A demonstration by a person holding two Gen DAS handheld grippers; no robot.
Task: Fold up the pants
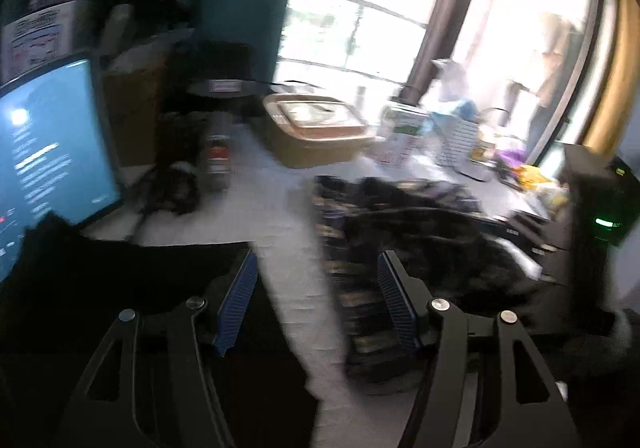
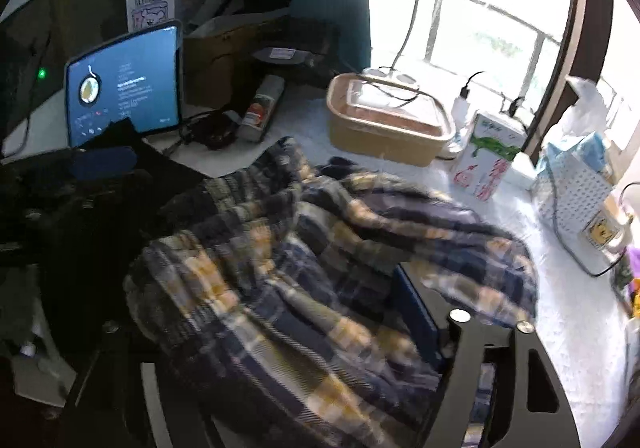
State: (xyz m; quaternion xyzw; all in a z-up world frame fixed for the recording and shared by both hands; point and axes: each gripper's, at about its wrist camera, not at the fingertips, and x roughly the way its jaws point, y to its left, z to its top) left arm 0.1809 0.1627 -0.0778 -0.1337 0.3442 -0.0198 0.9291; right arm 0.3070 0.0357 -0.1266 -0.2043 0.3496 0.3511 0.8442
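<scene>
- While your left hand-held gripper [image 1: 318, 290] hangs released over bare table [image 1: 280, 208], nothing between its blue pads, the plaid pants [image 1: 404, 224] lie bunched toward the table's right edge.
- Right view: your right hand-held gripper [image 2: 304, 312] looks released, though cloth hides its left finger; the heap could snag a pad, or sweep the paper carton [image 2: 490, 154] near the window edge.

My left gripper [image 1: 318, 276] pointed downward with its jaws apart and nothing between the blue pads [image 1: 240, 296]. My right gripper [image 2: 320, 288] also pointed down. Only its right finger [image 2: 416, 312] was visible; cloth covered the left, and the jaws stood wide.
</scene>
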